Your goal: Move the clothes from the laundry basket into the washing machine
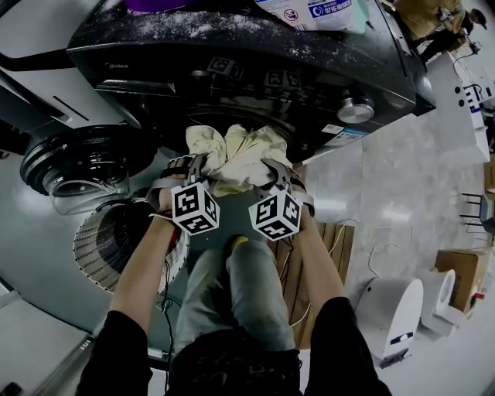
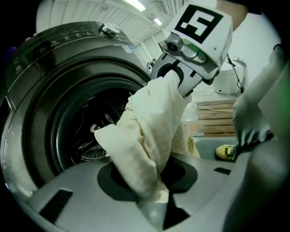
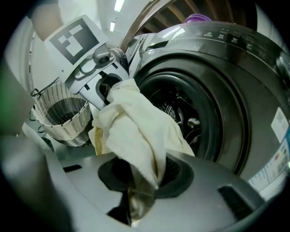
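A cream cloth [image 1: 232, 155] hangs bunched between both grippers, just in front of the dark washing machine's round opening [image 1: 232, 116]. My left gripper [image 1: 188, 168] is shut on the cloth's left end [image 2: 145, 136]. My right gripper [image 1: 276, 172] is shut on its right end [image 3: 140, 131]. In the left gripper view the cloth runs from my jaws [image 2: 154, 199] up to the right gripper [image 2: 181, 74], with the drum [image 2: 90, 122] behind it. In the right gripper view it runs from my jaws [image 3: 140, 190] to the left gripper [image 3: 102, 84]. The white mesh laundry basket [image 1: 116, 240] stands low at the left.
The machine's door [image 1: 77, 166] stands swung open to the left, above the basket [image 3: 63, 113]. A detergent bag [image 1: 317, 11] lies on the machine's top. Wooden slats [image 1: 332, 247], a white appliance [image 1: 394, 317] and a cardboard box [image 1: 464, 271] stand at the right.
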Demonstrator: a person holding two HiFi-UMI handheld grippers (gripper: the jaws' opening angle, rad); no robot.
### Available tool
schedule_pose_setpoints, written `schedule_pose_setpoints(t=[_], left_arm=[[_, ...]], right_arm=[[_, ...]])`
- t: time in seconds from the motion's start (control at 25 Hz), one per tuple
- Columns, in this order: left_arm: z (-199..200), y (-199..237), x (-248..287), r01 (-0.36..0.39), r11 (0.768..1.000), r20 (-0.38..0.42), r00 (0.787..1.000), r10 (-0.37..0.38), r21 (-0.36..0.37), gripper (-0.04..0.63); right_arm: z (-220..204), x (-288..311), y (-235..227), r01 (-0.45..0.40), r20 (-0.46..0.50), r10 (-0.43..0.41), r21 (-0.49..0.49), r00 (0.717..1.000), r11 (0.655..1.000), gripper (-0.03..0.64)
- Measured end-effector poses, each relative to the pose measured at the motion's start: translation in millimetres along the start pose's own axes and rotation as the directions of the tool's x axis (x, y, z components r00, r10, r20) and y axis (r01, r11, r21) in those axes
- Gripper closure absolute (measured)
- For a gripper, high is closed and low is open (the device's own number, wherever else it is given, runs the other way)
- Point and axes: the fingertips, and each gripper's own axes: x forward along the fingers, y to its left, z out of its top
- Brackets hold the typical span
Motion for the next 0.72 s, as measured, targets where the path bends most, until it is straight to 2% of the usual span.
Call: schedule_pose_setpoints(t=[0.28, 0.48, 0.72], left_arm=[[-12, 22, 43, -0.125, 0.992, 0.052, 0.991, 0.124, 0.008, 0.451], [-26, 36, 63, -0.193, 0.979, 0.086, 0.976, 0.199, -0.066, 0.449], [-35, 45, 83, -0.254, 0.957, 0.111, 0.956, 0.27, -0.142, 0.449]], right_arm=[[-8, 42, -19, 0.14, 0.078, -0.143, 0.039, 0.987, 0.989, 0.517], [-10, 67, -27, 0.181, 0.135, -0.205, 0.172, 0.969, 0.968, 0.517], [-11, 85, -35, 0.239, 0.163, -0.281, 0.237, 0.946, 0.942, 0.518]])
